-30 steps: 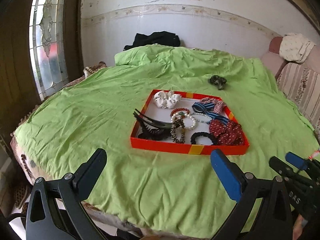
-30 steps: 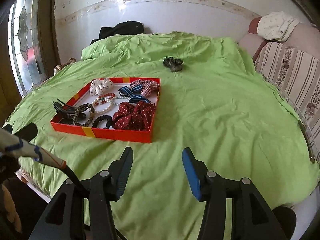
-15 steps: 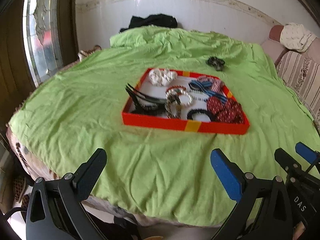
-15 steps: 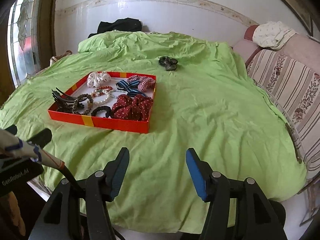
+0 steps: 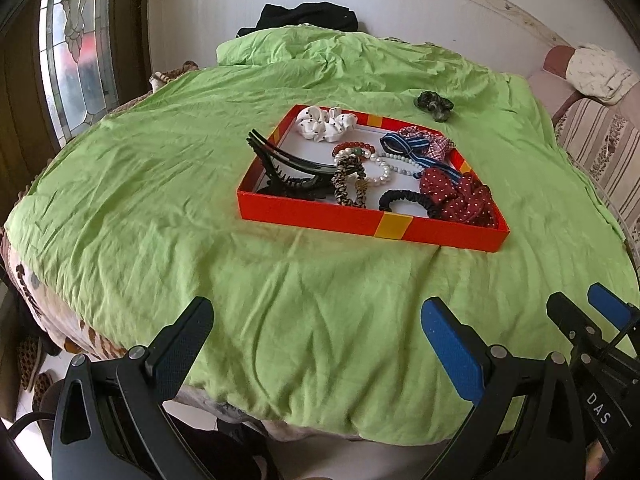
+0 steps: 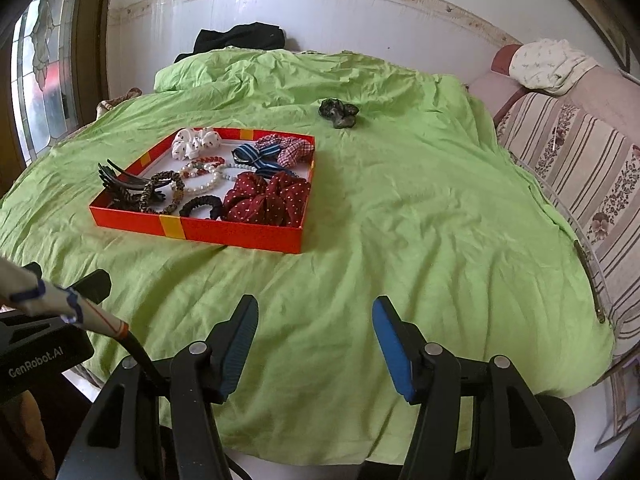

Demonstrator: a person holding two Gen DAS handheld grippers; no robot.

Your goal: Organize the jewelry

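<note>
A shallow red tray (image 5: 360,222) (image 6: 224,234) lies on a green bedsheet and holds several hair accessories: a black claw clip (image 5: 288,172), a white scrunchie (image 5: 326,124), bead bracelets (image 5: 360,154), a striped bow (image 6: 252,158) and a red dotted scrunchie (image 6: 268,198). A dark green scrunchie (image 5: 434,105) (image 6: 338,113) lies alone on the sheet beyond the tray's far right corner. My left gripper (image 5: 316,336) is open and empty above the bed's near edge. My right gripper (image 6: 316,328) is open and empty, right of the tray.
The green sheet (image 6: 420,220) covers the whole bed. A striped sofa (image 6: 580,160) with a white cloth (image 6: 548,64) stands along the right. A black garment (image 5: 308,16) lies at the head by the wall. A glass door (image 5: 76,60) is at the left.
Both grippers have shifted a little; the tray now sits larger and closer in both views. Both stay open and empty. Nothing on the bed moved.
</note>
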